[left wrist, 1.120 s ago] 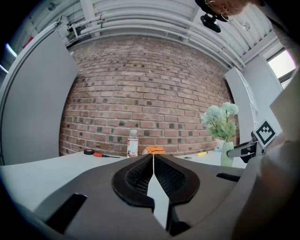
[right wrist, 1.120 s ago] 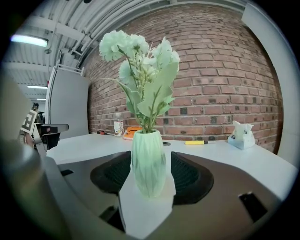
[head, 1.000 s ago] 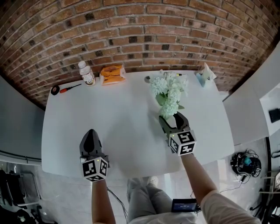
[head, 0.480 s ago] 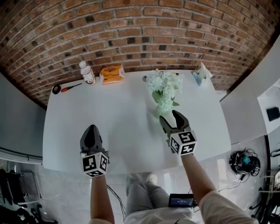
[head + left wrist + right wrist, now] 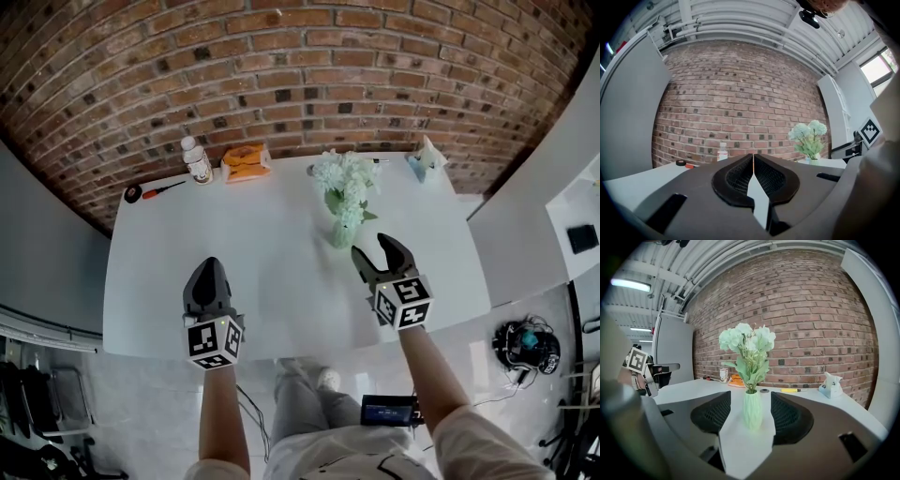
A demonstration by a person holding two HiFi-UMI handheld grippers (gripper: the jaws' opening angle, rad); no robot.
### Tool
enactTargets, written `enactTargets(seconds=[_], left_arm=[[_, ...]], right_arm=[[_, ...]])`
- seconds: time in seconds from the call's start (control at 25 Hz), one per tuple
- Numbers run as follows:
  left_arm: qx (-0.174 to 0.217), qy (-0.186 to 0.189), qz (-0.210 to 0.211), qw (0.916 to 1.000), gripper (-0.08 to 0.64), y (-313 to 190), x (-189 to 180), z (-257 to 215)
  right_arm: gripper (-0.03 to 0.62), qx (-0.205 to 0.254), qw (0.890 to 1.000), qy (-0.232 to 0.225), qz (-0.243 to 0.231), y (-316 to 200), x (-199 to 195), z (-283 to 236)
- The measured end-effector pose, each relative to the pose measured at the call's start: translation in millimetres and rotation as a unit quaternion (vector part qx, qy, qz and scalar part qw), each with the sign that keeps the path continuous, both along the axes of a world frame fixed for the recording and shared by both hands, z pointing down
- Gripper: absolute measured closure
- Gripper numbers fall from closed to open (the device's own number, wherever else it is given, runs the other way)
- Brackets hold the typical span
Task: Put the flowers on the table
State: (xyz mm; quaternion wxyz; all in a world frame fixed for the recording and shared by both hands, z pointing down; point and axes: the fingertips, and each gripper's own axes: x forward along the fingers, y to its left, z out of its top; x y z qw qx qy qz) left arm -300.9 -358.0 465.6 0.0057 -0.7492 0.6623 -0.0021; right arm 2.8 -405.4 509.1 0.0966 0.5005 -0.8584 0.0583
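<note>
A bunch of pale green-white flowers (image 5: 345,178) (image 5: 749,344) (image 5: 809,137) stands upright in a small light green vase (image 5: 341,232) (image 5: 753,411) on the white table (image 5: 272,253). My right gripper (image 5: 377,252) (image 5: 749,414) is open, just behind the vase on the near side, and its jaws do not touch it. In the right gripper view the vase stands on the table beyond the two spread pads. My left gripper (image 5: 207,277) (image 5: 753,174) is shut and empty, over the table's front left part.
Along the far edge by the brick wall lie a screwdriver (image 5: 156,191), a tape roll (image 5: 133,194), a small bottle (image 5: 197,160), an orange packet (image 5: 246,161), a yellow tool (image 5: 793,390) and a crumpled tissue pack (image 5: 422,157). A small dark disc (image 5: 310,171) lies behind the flowers.
My right gripper has let go of the vase and drawn back towards me, its jaws now open. The flowers stay upright on the table. The left gripper has stayed shut.
</note>
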Motion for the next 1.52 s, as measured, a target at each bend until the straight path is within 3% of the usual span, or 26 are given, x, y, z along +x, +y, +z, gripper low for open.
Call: enactTargets(seconds=[0.56,0.96,1.0,1.08,1.12,1.52], left_arm=[[0.007,-0.01,0.0,0.9999,0.541,31,-3,-35],[0.023,0.006,-0.015,0.9996,0.541,41,-9,-54],[0.027,0.006,-0.016,0.9995,0.541,41,-9,-59],[0.037,0.004,-0.017,0.9992,0.541,40,-10,-68],[0.041,0.003,-0.017,0.999,0.541,40,-9,-72],[0.066,-0.017,-0.004,0.9977,0.541,34,5,-99]], right_arm=[[0.362,0.025,1.0,-0.002,0.012,22,13,-50],[0.367,0.052,0.998,-0.017,0.009,33,16,-84],[0.382,0.057,0.998,-0.016,0.008,34,16,-88],[0.491,0.067,0.998,-0.012,0.01,36,17,-95],[0.509,0.071,0.997,-0.01,0.01,37,18,-98],[0.572,0.103,0.995,0.005,0.005,44,22,-124]])
